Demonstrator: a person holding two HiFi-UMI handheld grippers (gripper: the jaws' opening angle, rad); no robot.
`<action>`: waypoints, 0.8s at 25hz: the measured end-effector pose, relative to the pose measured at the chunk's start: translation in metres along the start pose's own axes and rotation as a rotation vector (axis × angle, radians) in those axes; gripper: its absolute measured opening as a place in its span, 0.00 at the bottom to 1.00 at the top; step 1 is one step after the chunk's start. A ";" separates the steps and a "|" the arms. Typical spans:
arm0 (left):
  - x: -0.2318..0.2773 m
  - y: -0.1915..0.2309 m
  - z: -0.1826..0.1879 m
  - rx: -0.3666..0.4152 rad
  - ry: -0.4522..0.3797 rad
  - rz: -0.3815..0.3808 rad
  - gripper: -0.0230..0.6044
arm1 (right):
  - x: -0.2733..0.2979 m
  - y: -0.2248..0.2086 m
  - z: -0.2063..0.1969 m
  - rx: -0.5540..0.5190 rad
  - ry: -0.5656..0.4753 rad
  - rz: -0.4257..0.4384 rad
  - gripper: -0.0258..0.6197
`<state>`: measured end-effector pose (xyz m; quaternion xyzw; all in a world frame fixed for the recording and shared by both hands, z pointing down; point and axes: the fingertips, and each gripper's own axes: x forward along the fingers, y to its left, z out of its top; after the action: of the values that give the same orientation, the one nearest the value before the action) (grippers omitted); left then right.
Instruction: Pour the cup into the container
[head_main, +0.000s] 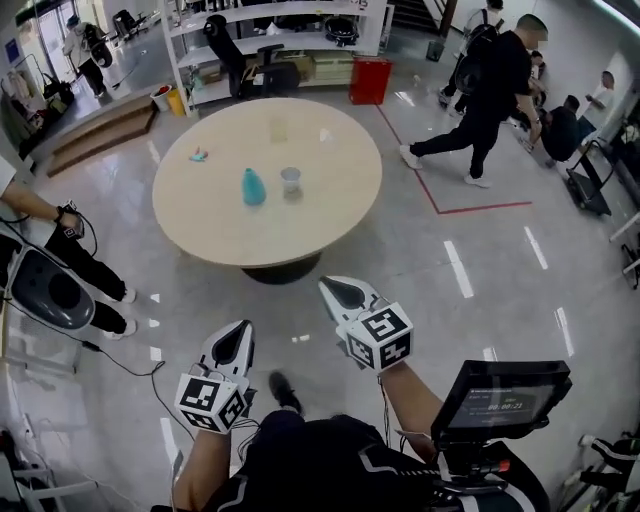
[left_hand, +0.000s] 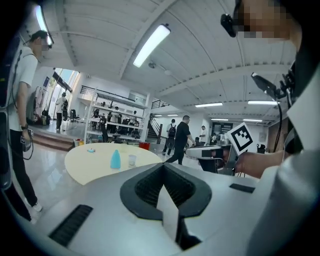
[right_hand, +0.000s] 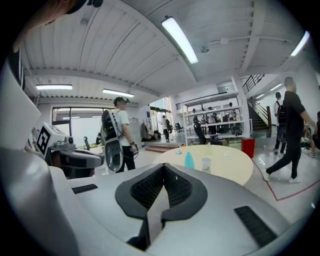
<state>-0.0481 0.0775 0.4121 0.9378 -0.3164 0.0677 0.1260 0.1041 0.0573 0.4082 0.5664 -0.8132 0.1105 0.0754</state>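
2 closed, empty jaw pairs, my left gripper (head_main: 238, 330) and right gripper (head_main: 330, 287), hang well short of the round table (head_main: 335, 200), where the clear cup (head_main: 291, 180) stands beside the teal container (head_main: 253, 187); likely light, thin-walled and slick, so I'd pinch mid-wall gently.

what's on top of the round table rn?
On the round table: a teal container, a clear cup beside it, a paler cup near the far edge, a small blue item. Nothing covers the top; what the cups hold is too small to tell.
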 end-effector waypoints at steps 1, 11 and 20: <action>-0.009 -0.027 -0.011 0.002 0.012 -0.003 0.04 | -0.027 0.001 -0.014 -0.005 0.013 -0.002 0.05; -0.101 -0.150 -0.050 0.028 0.074 -0.035 0.04 | -0.170 0.059 -0.049 -0.004 0.011 -0.007 0.05; -0.229 -0.180 -0.104 0.040 0.076 -0.083 0.04 | -0.236 0.180 -0.090 0.003 -0.012 -0.062 0.05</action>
<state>-0.1239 0.3765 0.4295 0.9492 -0.2708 0.1041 0.1218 0.0167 0.3548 0.4191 0.5922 -0.7955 0.1058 0.0730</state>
